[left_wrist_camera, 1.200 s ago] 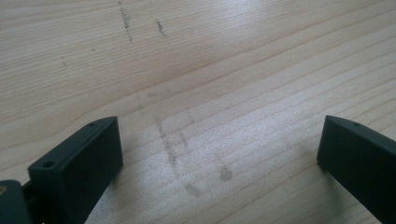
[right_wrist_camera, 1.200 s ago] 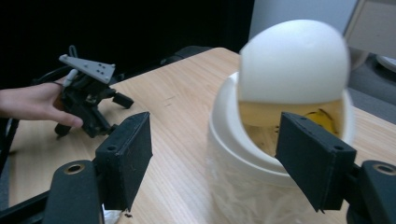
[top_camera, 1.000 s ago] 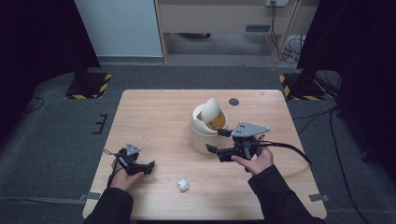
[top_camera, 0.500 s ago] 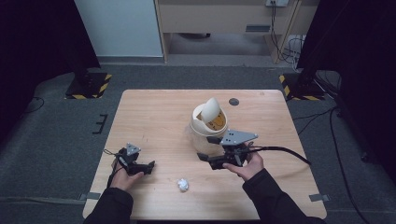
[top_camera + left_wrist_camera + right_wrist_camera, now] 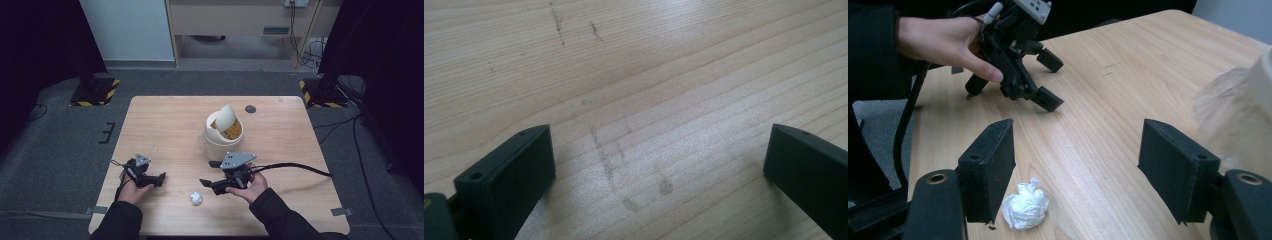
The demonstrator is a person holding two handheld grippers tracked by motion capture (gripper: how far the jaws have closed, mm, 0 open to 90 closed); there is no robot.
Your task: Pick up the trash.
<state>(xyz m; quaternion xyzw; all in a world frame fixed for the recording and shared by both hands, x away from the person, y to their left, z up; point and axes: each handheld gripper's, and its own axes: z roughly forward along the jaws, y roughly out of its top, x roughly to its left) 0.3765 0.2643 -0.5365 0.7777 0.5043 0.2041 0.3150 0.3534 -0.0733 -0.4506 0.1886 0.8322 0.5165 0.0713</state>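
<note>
Right claw [image 5: 207,175] has dropped toward paper wad [image 5: 196,198], closing.

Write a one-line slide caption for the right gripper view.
Open right gripper nears a crumpled paper ball on the wooden table; left gripper rests beyond.

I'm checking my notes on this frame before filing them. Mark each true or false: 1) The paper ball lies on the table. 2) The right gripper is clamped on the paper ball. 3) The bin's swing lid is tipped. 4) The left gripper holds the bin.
1) True: the crumpled paper ball lies on the table.
2) False: the right gripper is open, the ball near one jaw.
3) True: the bin shows its lid tilted.
4) False: the left gripper is open over bare wood.
</note>
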